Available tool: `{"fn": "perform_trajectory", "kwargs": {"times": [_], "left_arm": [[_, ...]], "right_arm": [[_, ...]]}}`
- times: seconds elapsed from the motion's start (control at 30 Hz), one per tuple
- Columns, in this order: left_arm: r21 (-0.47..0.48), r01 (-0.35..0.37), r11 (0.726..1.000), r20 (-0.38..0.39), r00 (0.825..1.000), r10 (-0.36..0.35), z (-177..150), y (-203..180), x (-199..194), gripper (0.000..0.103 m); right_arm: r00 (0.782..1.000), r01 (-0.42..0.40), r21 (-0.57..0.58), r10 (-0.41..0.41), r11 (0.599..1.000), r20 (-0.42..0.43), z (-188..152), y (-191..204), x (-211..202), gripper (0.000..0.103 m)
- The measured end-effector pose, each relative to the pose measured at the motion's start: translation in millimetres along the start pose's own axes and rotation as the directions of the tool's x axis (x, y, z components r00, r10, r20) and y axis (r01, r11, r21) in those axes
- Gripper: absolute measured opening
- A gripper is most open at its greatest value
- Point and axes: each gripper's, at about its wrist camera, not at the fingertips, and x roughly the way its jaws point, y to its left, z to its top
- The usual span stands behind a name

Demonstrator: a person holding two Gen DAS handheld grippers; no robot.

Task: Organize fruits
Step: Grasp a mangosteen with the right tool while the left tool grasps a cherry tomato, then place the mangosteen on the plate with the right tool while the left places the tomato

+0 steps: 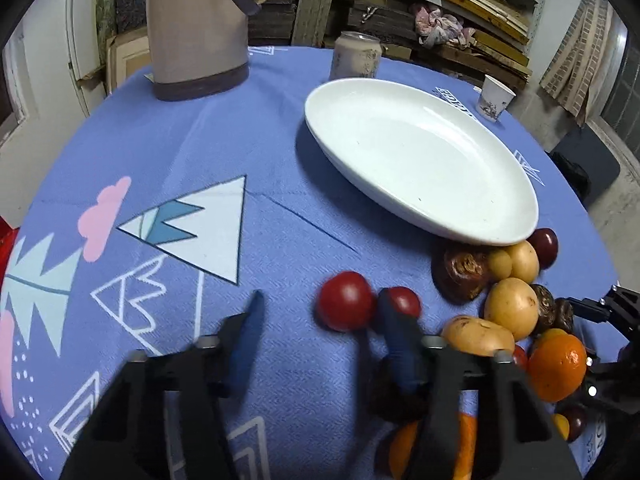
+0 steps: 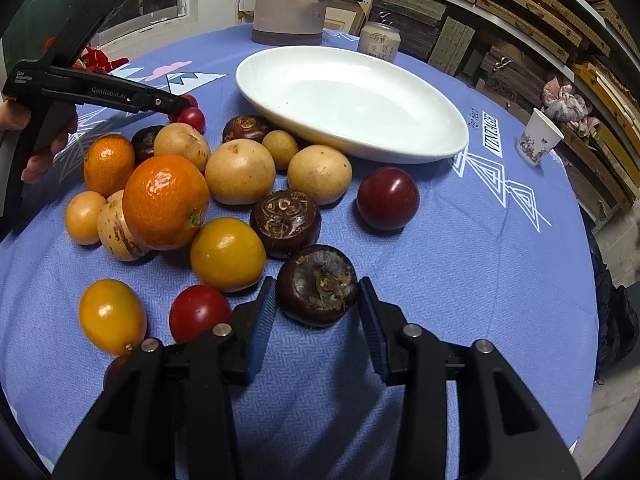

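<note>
Right wrist view: right gripper spread wide, blue pads flanking dark brown water chestnut (contact unclear). Left gripper also wide, small red cherry tomato between fingers, ungripped. Mixed fruit heaped on blue patterned tablecloth beside empty white oval plate. Tablecloth print reads "VINTAGE".

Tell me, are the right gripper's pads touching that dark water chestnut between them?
Apart. In the right wrist view, blue tablecloth shows between each pad and the water chestnut.
</note>
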Motion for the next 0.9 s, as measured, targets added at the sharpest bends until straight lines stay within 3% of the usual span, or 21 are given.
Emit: {"fn": "perform_trajectory", "kwargs": {"times": [0.03, 0.13, 0.23, 0.4, 0.5, 0.63, 0.7, 0.73, 0.9], "left_arm": [[0.025, -0.009, 1.0, -0.015, 1.0, 0.01, -2, -4, 4, 0.028], [0.103, -0.067, 0.992, 0.003, 0.998, 0.067, -5, -15, 5, 0.028], [0.047, -0.02, 0.999, 0.004, 1.0, 0.02, -2, -4, 5, 0.028], [0.068, -0.061, 0.996, 0.031, 0.998, 0.059, -1, -7, 6, 0.029], [0.104, -0.069, 0.992, 0.06, 0.996, 0.063, -1, -13, 2, 0.04], [0.104, -0.068, 0.992, 0.07, 0.996, 0.06, -1, -15, 3, 0.041], [0.098, -0.068, 0.993, 0.077, 0.995, 0.061, 0, -13, 5, 0.039], [0.095, -0.066, 0.993, 0.078, 0.995, 0.058, 0, -12, 5, 0.03], [0.094, -0.046, 0.995, 0.074, 0.996, 0.039, 0, -13, 4, 0.029]], "right_arm": [[1.0, -0.001, 0.0, 0.001, 1.0, 0.0, 0, 0, 0, 0.041], [1.0, 0.001, 0.0, -0.001, 1.0, 0.001, 0, 1, 0, 0.041], [1.0, 0.006, -0.004, -0.006, 1.0, 0.007, -1, 2, -1, 0.041], [1.0, -0.007, 0.016, 0.006, 1.0, 0.026, 0, -2, -5, 0.041], [1.0, -0.003, 0.01, 0.003, 1.0, 0.009, 0, -2, -1, 0.041], [1.0, -0.008, 0.013, 0.007, 1.0, 0.01, 0, -2, -1, 0.041], [1.0, -0.006, 0.011, 0.006, 1.0, 0.009, 0, -2, -1, 0.041], [1.0, -0.007, 0.011, 0.007, 1.0, 0.009, 0, -2, -1, 0.041], [1.0, -0.007, 0.022, 0.007, 1.0, 0.018, 0, -4, -2, 0.04]]}}
